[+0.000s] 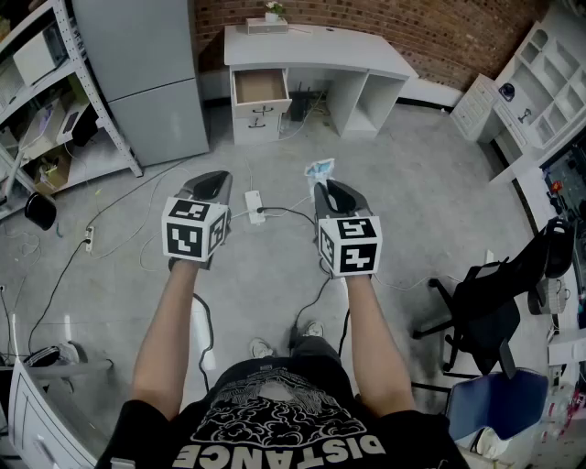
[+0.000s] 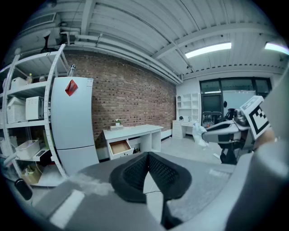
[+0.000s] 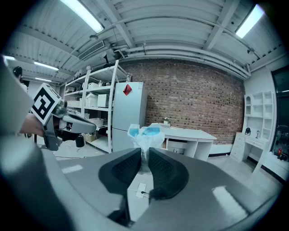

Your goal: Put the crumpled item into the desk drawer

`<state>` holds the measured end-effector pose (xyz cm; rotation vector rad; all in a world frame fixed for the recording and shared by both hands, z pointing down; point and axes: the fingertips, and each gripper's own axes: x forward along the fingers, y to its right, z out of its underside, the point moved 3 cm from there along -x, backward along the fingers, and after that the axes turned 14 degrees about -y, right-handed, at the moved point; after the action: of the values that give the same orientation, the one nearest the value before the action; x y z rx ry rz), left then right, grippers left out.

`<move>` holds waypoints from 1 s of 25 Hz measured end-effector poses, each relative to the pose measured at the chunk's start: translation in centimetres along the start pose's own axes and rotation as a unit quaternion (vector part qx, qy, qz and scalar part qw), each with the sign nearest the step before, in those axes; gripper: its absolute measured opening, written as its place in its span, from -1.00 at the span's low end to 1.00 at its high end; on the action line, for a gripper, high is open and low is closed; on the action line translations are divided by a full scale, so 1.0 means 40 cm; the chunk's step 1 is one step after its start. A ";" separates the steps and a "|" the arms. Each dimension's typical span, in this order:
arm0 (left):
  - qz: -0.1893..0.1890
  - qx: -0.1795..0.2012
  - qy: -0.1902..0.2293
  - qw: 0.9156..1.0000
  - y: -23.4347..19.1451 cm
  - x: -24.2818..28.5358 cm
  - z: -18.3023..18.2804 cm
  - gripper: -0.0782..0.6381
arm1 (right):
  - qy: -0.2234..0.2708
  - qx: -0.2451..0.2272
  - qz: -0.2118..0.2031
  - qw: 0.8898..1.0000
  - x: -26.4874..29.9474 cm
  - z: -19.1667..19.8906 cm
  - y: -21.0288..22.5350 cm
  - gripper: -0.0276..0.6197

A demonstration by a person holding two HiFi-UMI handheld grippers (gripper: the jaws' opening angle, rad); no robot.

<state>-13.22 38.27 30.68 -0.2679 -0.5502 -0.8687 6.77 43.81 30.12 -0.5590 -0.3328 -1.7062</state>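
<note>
Brick-walled room: the white desk (image 1: 311, 50) stands ahead with its drawer (image 1: 260, 89) pulled open. We hold the blue-and-white crumpled item (image 1: 320, 169) pinched in the right gripper (image 1: 328, 188), well short of the drawer, which lies ahead and slightly left. The left gripper (image 1: 212, 183) is pressed together, empty

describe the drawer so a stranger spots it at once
Against the brick wall stands a white desk. The drawer is at its left end, under the top. It alone is pulled open, brown inside; the front below is shut.
</note>
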 end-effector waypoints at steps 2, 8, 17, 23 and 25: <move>0.001 0.000 0.001 1.000 -0.008 -0.002 0.001 -0.78 | -0.001 -0.001 0.002 1.000 0.003 0.000 -0.008 -0.74; 0.004 0.005 0.002 1.000 -0.018 0.002 -0.001 -0.78 | -0.006 -0.001 0.002 1.000 0.017 0.000 -0.016 -0.74; -0.001 0.011 0.002 1.000 -0.044 0.043 -0.023 -0.78 | -0.001 0.003 -0.007 1.000 0.077 -0.014 0.003 -0.74; -0.003 0.019 -0.008 1.000 -0.062 0.131 -0.051 -0.78 | -0.003 0.008 -0.017 1.000 0.164 -0.027 0.048 -0.74; -0.005 0.021 -0.012 1.000 -0.075 0.169 -0.069 -0.78 | -0.006 0.012 -0.022 1.000 0.205 -0.035 0.067 -0.74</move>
<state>-11.11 30.82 32.16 -0.2372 -0.5918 -0.8625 8.04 35.70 33.12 -0.5484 -0.3754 -1.7395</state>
